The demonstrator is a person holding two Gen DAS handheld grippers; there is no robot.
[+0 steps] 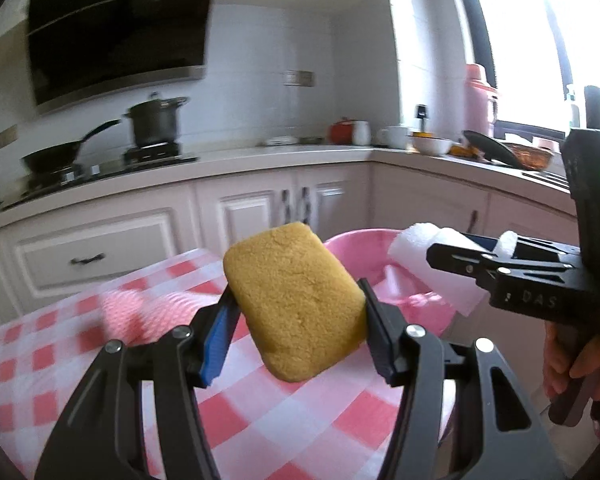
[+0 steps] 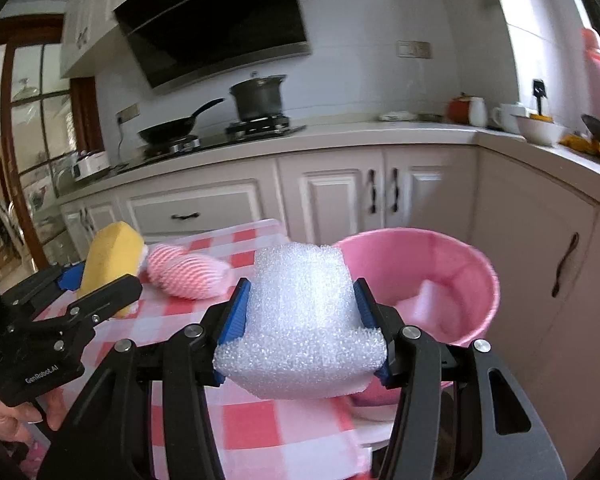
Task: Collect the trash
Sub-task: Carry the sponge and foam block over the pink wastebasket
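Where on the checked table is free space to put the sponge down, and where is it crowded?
The checked cloth is bare near both grippers, in front of the pink foam net. It is crowded toward the pink bucket, where the right gripper holds white foam and the left gripper holds the yellow sponge.

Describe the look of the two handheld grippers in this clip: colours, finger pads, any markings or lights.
Both are matte black metal linkages with silver pivot bolts and ribbed blue finger pads. The left gripper reads "GenRobot.AI"; the right gripper shows "DAS" lettering and a green light. Bare hands hold them.
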